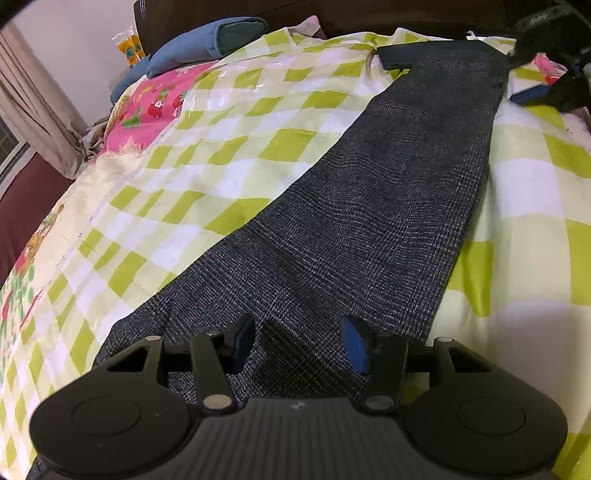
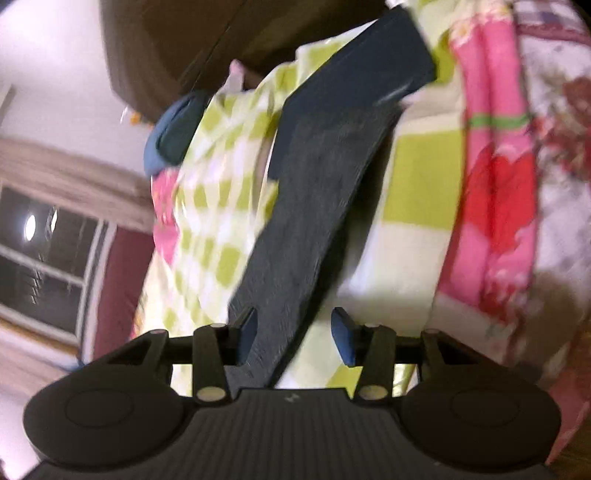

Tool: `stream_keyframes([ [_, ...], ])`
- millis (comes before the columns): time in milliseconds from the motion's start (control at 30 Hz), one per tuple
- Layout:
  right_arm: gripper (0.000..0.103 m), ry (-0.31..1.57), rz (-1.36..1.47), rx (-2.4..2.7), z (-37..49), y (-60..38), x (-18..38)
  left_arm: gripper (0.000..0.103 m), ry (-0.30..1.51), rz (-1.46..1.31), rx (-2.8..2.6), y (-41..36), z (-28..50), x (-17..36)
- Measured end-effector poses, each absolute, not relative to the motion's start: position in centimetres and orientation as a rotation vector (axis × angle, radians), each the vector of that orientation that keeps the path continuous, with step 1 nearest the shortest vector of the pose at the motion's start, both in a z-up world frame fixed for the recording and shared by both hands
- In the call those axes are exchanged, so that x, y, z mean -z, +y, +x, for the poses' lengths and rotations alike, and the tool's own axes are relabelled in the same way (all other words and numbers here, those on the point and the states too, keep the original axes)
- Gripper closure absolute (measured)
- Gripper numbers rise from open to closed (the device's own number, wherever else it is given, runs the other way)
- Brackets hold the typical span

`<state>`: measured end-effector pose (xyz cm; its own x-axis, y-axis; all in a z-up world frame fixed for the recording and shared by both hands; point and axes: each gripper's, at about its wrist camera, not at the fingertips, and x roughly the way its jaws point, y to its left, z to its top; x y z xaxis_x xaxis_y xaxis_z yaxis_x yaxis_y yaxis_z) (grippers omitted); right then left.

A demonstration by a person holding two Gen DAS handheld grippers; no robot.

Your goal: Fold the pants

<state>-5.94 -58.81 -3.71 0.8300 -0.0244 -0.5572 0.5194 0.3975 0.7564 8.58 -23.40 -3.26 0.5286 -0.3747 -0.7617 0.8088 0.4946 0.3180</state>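
Note:
Dark grey checked pants [image 1: 369, 206] lie stretched out lengthwise on a bed with a green-and-white checked sheet [image 1: 221, 147]. Their far end shows a dark blue inner flap [image 1: 397, 55]. My left gripper [image 1: 299, 343] hovers over the near, wider end, open, with flat fabric below the gap between its blue pads. In the blurred right wrist view the pants [image 2: 314, 206] run as a narrow strip away from my right gripper [image 2: 295, 334]. That gripper is open, and the cloth passes between the pads, closer to the left one. The black body of the right gripper [image 1: 550, 48] shows blurred at the pants' far end.
A blue pillow [image 1: 207, 44] rests against a dark headboard [image 1: 332, 14]. A pink patterned blanket [image 1: 155, 107] lies left of the sheet, and a pink and red one [image 2: 495, 184] to the right. A curtain [image 1: 33, 110] and a window [image 2: 48, 258] stand on the left.

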Motion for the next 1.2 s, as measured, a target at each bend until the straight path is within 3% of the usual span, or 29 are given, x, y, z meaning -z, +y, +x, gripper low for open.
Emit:
stream_keyframes([
  [567,0.055,0.262,1.146,0.280,-6.1,-57.9,4.7,0.038,0.687,0.722,0.791,-23.2,8.7,3.4],
  [767,0.057,0.302,1.166,0.244,-3.6,-57.3,5.7,0.038,0.687,0.715,0.788,-23.4,8.8,3.4],
  [867,0.061,0.247,1.207,0.314,-2.7,-58.3,6.4,0.038,0.688,0.709,0.785,-23.4,8.7,3.5],
  [1033,0.060,0.077,1.293,0.370,-3.2,-60.5,6.6,0.038,0.689,0.703,0.788,-23.2,8.8,3.5],
  [1100,0.063,0.065,1.303,0.377,-3.2,-61.1,6.6,0.038,0.689,0.698,0.788,-23.2,8.9,3.6],
  [1167,0.077,0.107,1.280,0.376,-2.9,-61.1,6.6,0.038,0.689,0.697,0.788,-23.3,8.9,3.6],
  [1200,0.078,0.104,1.287,0.359,-3.0,-61.1,6.6,0.038,0.690,0.694,0.788,-23.2,8.9,3.7],
])
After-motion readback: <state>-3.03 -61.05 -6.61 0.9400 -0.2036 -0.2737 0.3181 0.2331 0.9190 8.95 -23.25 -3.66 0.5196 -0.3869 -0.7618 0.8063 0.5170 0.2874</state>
